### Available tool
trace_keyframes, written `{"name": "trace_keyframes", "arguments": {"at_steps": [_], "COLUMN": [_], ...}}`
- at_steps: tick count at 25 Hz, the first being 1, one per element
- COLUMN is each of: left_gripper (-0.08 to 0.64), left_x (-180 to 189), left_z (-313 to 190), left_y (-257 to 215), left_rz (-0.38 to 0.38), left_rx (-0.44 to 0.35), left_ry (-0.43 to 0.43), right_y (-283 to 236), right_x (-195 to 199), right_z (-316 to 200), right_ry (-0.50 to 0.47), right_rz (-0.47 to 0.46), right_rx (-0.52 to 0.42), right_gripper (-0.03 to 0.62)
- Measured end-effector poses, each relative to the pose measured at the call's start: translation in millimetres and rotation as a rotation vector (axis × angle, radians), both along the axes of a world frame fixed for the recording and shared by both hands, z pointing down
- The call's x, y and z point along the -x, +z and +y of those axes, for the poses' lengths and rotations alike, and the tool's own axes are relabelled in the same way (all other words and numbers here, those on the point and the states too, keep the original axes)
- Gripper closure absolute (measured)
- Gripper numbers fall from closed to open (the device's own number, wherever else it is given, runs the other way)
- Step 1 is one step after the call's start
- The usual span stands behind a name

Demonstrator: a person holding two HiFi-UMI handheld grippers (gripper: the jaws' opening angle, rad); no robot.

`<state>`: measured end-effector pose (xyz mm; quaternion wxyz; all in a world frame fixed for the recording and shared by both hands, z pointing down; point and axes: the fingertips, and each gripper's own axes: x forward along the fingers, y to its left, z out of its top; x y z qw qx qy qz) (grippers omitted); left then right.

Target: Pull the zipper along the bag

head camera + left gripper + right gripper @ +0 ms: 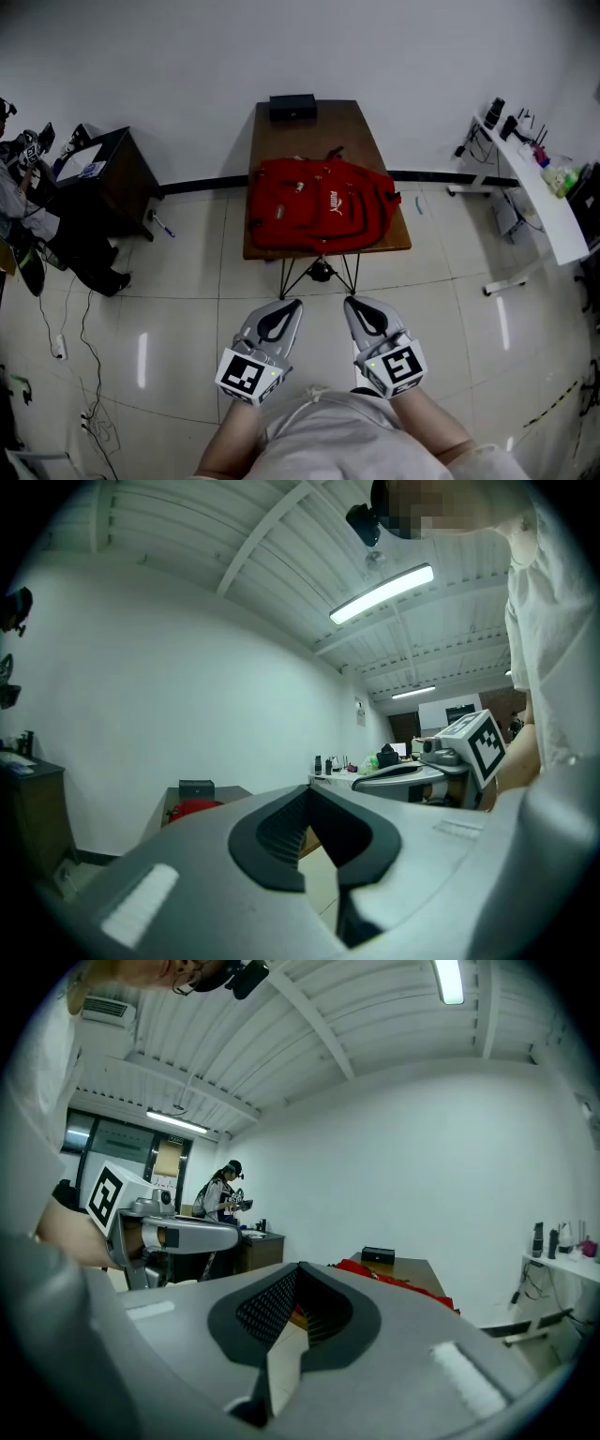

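A red backpack (319, 217) lies flat on a brown table (314, 122) ahead of me; its zipper pull is too small to make out. Both grippers are held low, close to the person's body and well short of the table, over the tiled floor. My left gripper (295, 302) has its jaws shut with nothing between them, and so has my right gripper (349, 300). In the left gripper view the shut tips (307, 789) point toward the backpack (194, 807). In the right gripper view the shut tips (300, 1266) point toward the backpack (394, 1283).
A black box (292, 107) sits at the table's far end. A dark cabinet (112, 178) stands at the left, a white desk (539, 202) with bottles at the right. Cables (66, 328) trail over the floor at left. A person (220, 1199) stands by a far desk.
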<state>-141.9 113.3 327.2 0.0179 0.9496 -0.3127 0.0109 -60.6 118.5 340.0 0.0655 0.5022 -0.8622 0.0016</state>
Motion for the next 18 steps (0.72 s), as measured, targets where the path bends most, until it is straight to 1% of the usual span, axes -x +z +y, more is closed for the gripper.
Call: {"name": "trace_keyframes", "arguments": {"at_steps": [3,8,13,18], "left_gripper": [0.552,0.552,0.552,0.552], "left_x": [0.8,1.5,0.6,2.6], "left_z": [1.9,3.8,4.9,9.4], "left_y": [-0.9,0.1,-1.5,-0.2], "left_rz": [-0.004,0.002,0.002,0.005], "left_rx": [-0.003,-0.002,-0.001,0.003], "left_ry": [-0.002,-0.013,-0.008,-0.007], "right_y": [-3.5,-4.1,-6.2,0.4], "right_x": [-0.4,-0.6,-4.5,-3.0], "right_z": [1.8,6.2,6.7,11.8], "right_ry": [0.002,-0.005,0.022,0.000], "right_rz": [-0.018,-0.013,-0.016,-0.006], "right_rx": [0.002,-0.006,0.022,-0.008], "right_gripper": [0.587,0.586,0.587,0.587]}}
